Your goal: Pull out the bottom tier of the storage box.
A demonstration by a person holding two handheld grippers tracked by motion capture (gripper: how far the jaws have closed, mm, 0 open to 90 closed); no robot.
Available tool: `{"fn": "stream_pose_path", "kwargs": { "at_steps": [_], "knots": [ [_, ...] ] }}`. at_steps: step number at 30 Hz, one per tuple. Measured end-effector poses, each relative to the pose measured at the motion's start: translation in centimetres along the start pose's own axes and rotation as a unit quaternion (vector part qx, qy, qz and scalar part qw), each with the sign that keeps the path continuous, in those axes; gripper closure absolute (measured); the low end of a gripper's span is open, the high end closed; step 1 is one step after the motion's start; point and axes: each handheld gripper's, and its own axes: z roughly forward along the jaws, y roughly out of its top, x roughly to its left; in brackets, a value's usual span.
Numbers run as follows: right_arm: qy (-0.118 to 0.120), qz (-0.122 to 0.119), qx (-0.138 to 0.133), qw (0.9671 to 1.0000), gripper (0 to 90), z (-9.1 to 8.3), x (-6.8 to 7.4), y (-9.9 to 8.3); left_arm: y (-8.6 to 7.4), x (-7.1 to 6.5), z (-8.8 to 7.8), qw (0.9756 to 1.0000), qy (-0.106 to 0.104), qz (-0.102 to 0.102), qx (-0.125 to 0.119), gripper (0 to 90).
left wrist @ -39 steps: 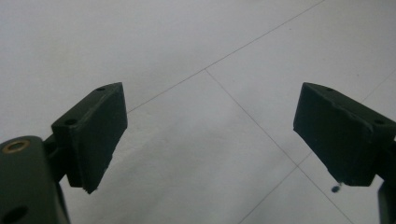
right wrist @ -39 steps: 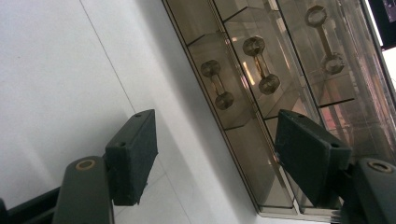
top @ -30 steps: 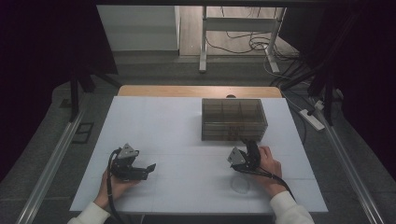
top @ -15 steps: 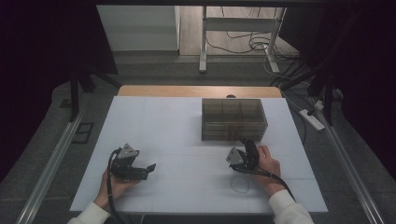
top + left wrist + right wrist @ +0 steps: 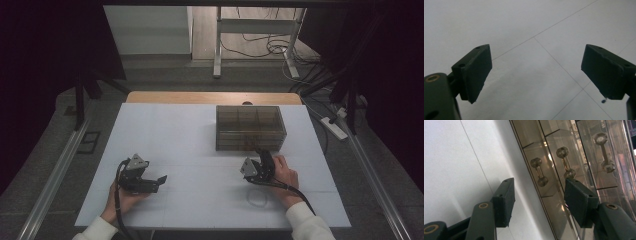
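White surface [image 5: 190, 145], crossed by thin grey lines in a grid pattern; pale wooden strip along its far edge. Smoky brown, see-through drawer box [image 5: 250, 127], with darker brown dividers. Clear handles [image 5: 539, 172] on the drawer fronts, tinted the same brown, with warm orange reflections. Left hand-held gripper [image 5: 159, 179] black, with a grey plate on top; jaws matte black, brass-coloured screw heads at the joints. Right hand-held gripper [image 5: 258, 151] black too, also with a grey plate. White sleeves [image 5: 307, 225]. Grey floor [image 5: 55, 150], black cables on it.
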Motion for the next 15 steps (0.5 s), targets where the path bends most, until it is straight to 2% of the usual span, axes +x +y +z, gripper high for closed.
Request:
{"fn": "stream_pose_path", "kwargs": {
  "at_steps": [15],
  "knots": [
    [-0.005,-0.011,0.002,0.9999,46.8,0.44,0.1,0.22,-0.02,0.0,0.0,1.0,0.001,-0.001,0.001,10.8]
  ]
}}
